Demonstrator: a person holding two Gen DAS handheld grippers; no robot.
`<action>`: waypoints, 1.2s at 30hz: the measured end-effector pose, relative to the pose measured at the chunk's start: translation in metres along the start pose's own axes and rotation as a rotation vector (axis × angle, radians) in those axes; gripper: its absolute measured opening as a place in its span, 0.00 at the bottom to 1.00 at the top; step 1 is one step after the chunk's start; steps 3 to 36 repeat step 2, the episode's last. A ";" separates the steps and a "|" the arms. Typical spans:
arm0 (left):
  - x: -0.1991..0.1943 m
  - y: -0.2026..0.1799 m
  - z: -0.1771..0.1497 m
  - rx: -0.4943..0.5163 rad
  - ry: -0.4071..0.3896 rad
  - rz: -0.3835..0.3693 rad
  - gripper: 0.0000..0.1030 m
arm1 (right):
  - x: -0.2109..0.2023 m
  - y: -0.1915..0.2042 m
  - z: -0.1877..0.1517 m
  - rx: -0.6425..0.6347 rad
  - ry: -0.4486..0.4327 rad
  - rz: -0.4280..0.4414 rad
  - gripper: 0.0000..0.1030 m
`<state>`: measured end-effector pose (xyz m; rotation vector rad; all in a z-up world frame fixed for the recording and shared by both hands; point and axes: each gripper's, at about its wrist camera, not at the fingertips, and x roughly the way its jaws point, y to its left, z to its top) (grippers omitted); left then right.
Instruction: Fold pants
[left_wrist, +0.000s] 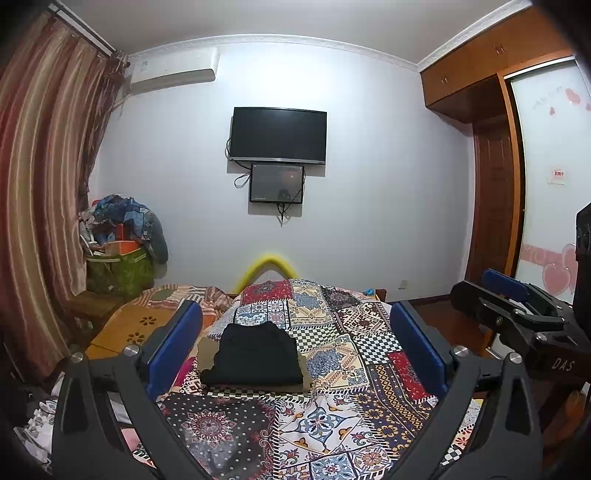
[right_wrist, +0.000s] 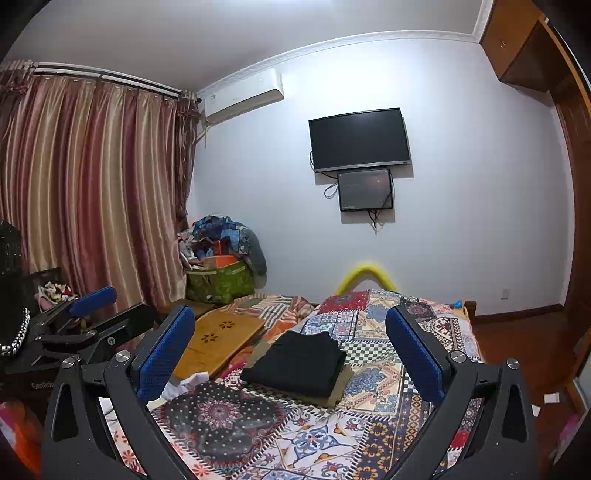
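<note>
Black pants (left_wrist: 255, 354) lie folded in a neat rectangle on top of a folded khaki garment (left_wrist: 306, 369) on the patchwork bed cover (left_wrist: 351, 387). The stack also shows in the right wrist view (right_wrist: 295, 363). My left gripper (left_wrist: 295, 343) is open and empty, held above the bed and short of the pants. My right gripper (right_wrist: 290, 352) is open and empty too, also held back from the stack. The right gripper shows at the right edge of the left wrist view (left_wrist: 509, 299); the left gripper shows at the left of the right wrist view (right_wrist: 96, 310).
A wooden board (right_wrist: 218, 339) with flower cut-outs lies left of the stack. A green bag heaped with clothes (right_wrist: 221, 258) stands by the curtain (right_wrist: 92, 192). A yellow hoop (right_wrist: 365, 275) rises at the bed's far end. A wardrobe (left_wrist: 491, 155) is at the right.
</note>
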<state>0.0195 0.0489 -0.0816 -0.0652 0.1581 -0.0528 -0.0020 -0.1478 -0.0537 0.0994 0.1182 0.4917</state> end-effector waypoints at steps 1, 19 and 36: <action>0.001 -0.001 0.000 -0.001 0.002 -0.001 1.00 | 0.000 0.000 0.000 0.001 0.001 -0.001 1.00; 0.001 -0.001 0.000 -0.001 0.003 0.000 1.00 | 0.001 -0.001 0.000 0.002 0.002 -0.001 1.00; 0.001 -0.001 0.000 -0.001 0.003 0.000 1.00 | 0.001 -0.001 0.000 0.002 0.002 -0.001 1.00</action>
